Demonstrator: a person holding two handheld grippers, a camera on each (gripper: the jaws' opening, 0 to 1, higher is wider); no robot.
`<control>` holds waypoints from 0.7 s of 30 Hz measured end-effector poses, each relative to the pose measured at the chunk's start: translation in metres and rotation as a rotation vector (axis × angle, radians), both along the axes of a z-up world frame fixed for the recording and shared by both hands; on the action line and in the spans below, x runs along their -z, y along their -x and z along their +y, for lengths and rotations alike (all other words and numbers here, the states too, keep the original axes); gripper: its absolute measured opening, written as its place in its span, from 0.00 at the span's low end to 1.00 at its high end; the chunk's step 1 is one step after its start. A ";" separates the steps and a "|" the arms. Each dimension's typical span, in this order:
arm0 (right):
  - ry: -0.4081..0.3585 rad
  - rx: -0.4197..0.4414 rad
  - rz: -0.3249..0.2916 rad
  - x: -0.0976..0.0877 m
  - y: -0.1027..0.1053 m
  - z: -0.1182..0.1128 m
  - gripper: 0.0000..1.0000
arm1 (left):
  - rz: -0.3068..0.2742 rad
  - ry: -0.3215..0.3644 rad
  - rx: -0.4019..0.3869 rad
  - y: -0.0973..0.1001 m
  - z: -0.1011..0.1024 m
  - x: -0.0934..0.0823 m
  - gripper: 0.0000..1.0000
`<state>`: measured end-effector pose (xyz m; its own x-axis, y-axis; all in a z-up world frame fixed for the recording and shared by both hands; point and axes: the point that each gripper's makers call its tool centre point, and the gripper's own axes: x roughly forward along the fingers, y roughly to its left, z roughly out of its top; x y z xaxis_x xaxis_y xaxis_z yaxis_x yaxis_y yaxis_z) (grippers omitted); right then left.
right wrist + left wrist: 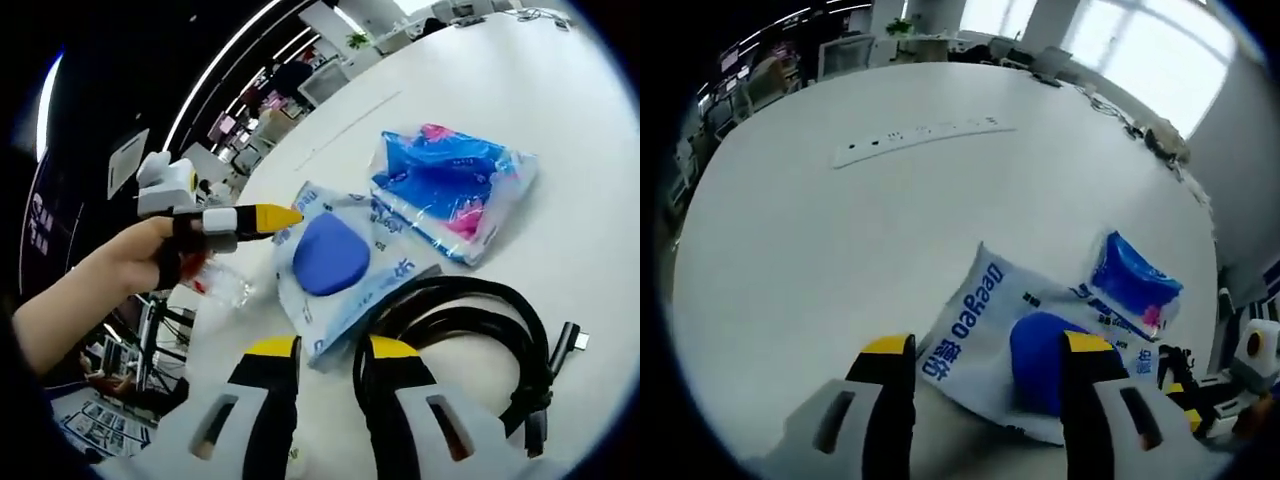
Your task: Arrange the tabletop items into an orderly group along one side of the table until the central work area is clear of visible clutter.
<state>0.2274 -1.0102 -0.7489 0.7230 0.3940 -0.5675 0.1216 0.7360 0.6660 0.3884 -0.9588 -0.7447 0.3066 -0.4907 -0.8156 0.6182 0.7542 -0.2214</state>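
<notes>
Three loose items lie together on the broad white table [820, 250]: one flat white plastic pouch with blue lettering and a blue oval print [335, 265], one crinkly blue-and-pink transparent packet [450, 190], and one coiled black cable with a plug end [470, 330]. In the right gripper view the pouch sits in the middle, the packet touches or overlaps its far edge, and the cable coil lies just beside its near edge, apparently over one corner.

The left gripper [990, 350] hangs over the near end of the pouch, jaws spread apart with nothing between them; the pouch's blue oval shows in the gap. Seen from the right gripper view, it is held in a person's hand [140, 255], yellow tips pointing at the pouch's edge. The right gripper [330, 350] is also spread and empty — its jaws frame the pouch's corner and the edge of the cable coil.

Both bags look light, soft and slick; film like this will likely slide on the smooth tabletop and crumple when pinched, so a hold on a flat sealed edge seems safest. The cable appears heavier, springy and liable to uncoil — pinching across several strands of the loop together should keep it bundled.
</notes>
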 end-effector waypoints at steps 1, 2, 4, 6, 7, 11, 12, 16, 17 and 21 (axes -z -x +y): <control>0.001 0.001 0.002 0.000 0.000 0.000 0.18 | 0.001 -0.001 0.001 0.000 0.001 0.000 0.47; 0.005 0.005 0.010 0.001 -0.001 -0.001 0.17 | 0.002 -0.002 -0.001 0.001 0.002 0.001 0.44; 0.017 0.012 0.027 0.004 -0.001 -0.002 0.14 | -0.007 -0.021 -0.008 0.000 0.005 0.001 0.39; 0.031 0.013 0.048 0.007 0.000 -0.004 0.10 | -0.011 -0.037 -0.010 -0.002 0.008 0.002 0.32; 0.028 0.015 0.055 0.007 -0.001 -0.004 0.09 | -0.014 -0.046 -0.014 -0.003 0.011 0.003 0.28; 0.058 -0.001 0.081 0.009 0.001 -0.007 0.02 | -0.029 -0.059 -0.080 -0.011 0.023 -0.002 0.07; 0.079 -0.005 0.083 0.010 0.002 -0.010 0.01 | -0.008 -0.032 -0.082 -0.008 0.019 -0.005 0.05; 0.054 0.022 0.082 0.008 0.001 -0.010 0.00 | -0.017 -0.078 -0.021 -0.010 0.020 -0.005 0.02; 0.052 0.026 0.082 0.008 0.002 -0.010 0.00 | -0.018 -0.066 -0.026 -0.009 0.017 -0.006 0.02; 0.040 0.043 0.084 0.005 0.004 -0.012 0.00 | -0.002 -0.031 -0.071 -0.007 0.015 -0.012 0.01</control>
<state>0.2239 -1.0222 -0.7542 0.6879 0.3393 -0.6416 0.2082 0.7546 0.6223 0.3951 -0.9435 -0.7325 0.3414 -0.4418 -0.8296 0.5629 0.8029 -0.1959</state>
